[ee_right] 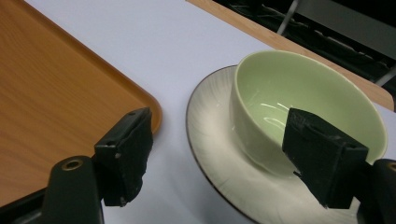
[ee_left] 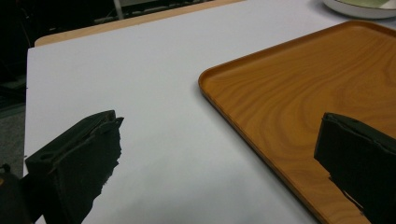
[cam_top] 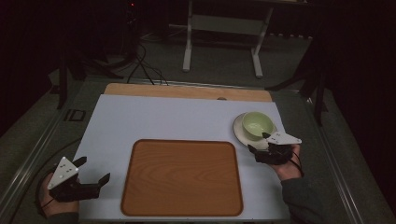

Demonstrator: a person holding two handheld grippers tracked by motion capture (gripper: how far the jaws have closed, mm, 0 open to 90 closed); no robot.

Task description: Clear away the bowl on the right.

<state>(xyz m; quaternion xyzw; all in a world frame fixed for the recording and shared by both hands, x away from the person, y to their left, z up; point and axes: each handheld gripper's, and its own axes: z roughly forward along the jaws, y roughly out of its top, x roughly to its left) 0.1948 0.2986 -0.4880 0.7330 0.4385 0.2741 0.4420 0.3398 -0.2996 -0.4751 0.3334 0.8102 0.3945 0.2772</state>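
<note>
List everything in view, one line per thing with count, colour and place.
bowl: one, pale green, on the plate, far right of the mat
plate: one, white, under the bowl
tray: one, orange-brown wood grain, middle of the mat, bare
mat: one, white, covering the table
table: one, light wood, its far edge showing beyond the mat
left tongs: one, black, open, near left of the tray
right tongs: one, black, open, at the plate's near edge

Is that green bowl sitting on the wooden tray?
No, the green bowl sits on a white plate beside the wooden tray, which lies bare.
</note>
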